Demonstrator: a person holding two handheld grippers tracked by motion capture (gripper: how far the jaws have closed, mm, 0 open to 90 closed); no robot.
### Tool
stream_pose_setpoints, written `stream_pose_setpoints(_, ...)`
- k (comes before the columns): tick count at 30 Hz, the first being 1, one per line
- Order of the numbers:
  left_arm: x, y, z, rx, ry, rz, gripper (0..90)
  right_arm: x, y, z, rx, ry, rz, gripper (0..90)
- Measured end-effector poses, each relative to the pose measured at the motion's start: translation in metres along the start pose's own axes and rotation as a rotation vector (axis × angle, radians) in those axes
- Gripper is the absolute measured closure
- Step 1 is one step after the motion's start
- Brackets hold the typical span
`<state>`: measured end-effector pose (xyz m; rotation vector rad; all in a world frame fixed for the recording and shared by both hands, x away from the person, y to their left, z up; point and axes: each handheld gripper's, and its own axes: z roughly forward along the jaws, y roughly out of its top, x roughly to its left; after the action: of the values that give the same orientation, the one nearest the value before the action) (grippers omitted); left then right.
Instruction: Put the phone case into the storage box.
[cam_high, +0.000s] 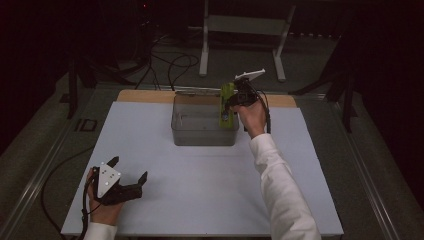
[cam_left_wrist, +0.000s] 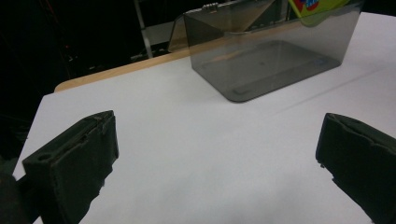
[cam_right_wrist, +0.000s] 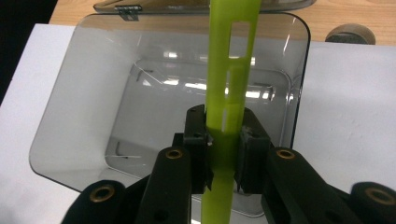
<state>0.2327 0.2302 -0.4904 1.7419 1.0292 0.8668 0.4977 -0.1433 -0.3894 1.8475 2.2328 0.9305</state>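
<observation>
A thin lime-green flat pack (cam_high: 227, 102) with cut-out slots hangs upright over the right end of a clear grey plastic bin (cam_high: 200, 137). My right gripper (cam_high: 232, 103) is shut on it. In the right gripper view the pads clamp the pack's lower part (cam_right_wrist: 231, 70) at the gripper (cam_right_wrist: 224, 144), with the bin's (cam_right_wrist: 74, 93) bare floor below. My left gripper (cam_high: 130, 168) rests open at the table's front left, far from the bin. In the left gripper view its jaws stand wide apart at the gripper (cam_left_wrist: 217, 154), facing the bin (cam_left_wrist: 261, 60) and the pack's bottom edge (cam_left_wrist: 317, 7).
The bin's hinged lid (cam_right_wrist: 196, 5) lies open behind it. A white sheet (cam_high: 200, 190) covers the table, with a wooden strip (cam_high: 145, 96) along the back edge. A round metal fitting (cam_right_wrist: 350, 33) sits in the wood. A white stand (cam_high: 245, 25) and cables are on the floor beyond.
</observation>
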Motion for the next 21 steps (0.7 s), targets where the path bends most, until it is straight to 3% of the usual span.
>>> stream_pose_setpoints(21,-0.001,0.0,0.0,-0.001,-0.002,0.001,0.0,-0.009,-0.006,0.012,0.04,-0.027,0.022,77.5)
